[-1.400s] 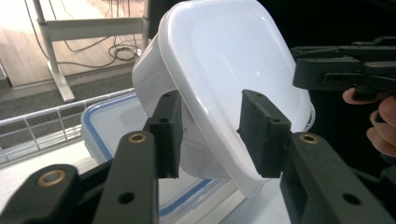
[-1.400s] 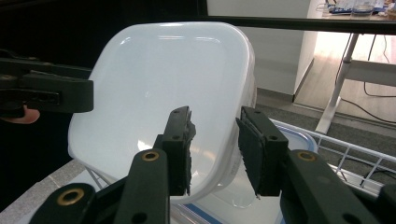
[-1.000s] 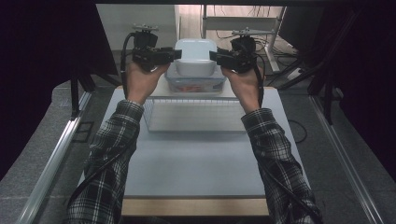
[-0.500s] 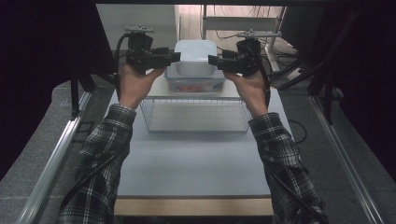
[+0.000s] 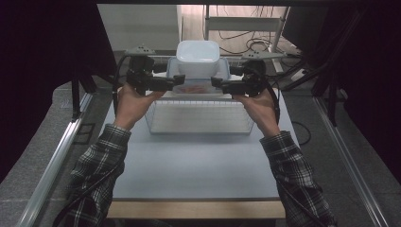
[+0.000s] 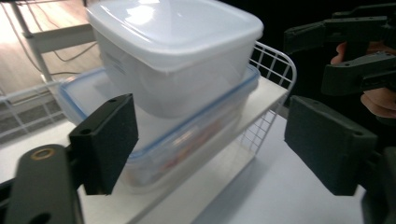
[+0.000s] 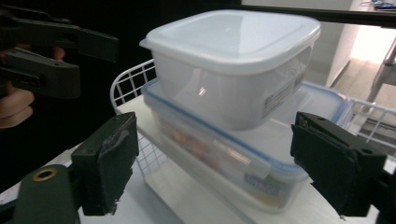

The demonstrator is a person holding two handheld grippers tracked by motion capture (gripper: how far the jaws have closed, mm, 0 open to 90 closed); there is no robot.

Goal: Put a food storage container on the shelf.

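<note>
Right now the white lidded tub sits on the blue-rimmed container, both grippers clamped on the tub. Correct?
Not quite. The white lidded tub does sit on the blue-rimmed container, but the left gripper and right gripper are open, pads clear of it, as both gripper views show.

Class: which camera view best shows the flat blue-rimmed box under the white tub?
The right gripper view: the blue-rimmed box shows its clear side, label and contents close up. The left gripper view has a jaw covering part of it; in the high view it is small and far off.
</note>
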